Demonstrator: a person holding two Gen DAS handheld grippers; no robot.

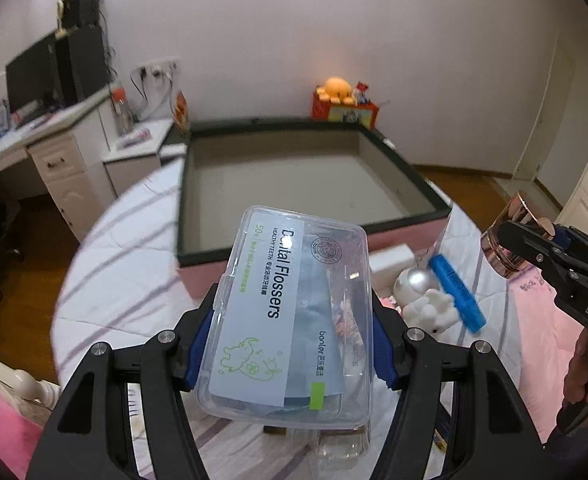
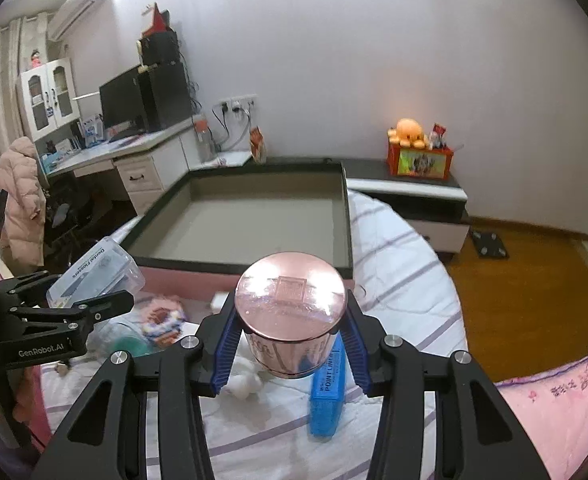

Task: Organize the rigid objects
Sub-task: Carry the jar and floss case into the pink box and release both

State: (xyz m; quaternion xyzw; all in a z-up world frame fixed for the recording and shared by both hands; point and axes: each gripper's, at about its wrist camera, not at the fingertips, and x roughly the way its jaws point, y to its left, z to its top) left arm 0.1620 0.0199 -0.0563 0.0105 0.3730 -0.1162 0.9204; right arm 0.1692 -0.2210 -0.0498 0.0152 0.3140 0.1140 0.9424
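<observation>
Both busy: left tool clamps clear dental flosser box; right tool grips rose-gold jar, lifted above bed near tray.

empty tray ahead, clutter below

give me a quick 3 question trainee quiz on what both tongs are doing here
1. True or false: the large tray already holds some sorted items.
2. What does each set of tongs grip?
3. Which loose item lies nearest the right tongs? A) blue pen box B) orange plush C) monitor

Key:
1. False; its floor is bare.
2. Left tongs grip the clear dental flosser box; right tongs grip the rose-gold jar.
3. A, the blue pen box on the striped bedspread.
</observation>
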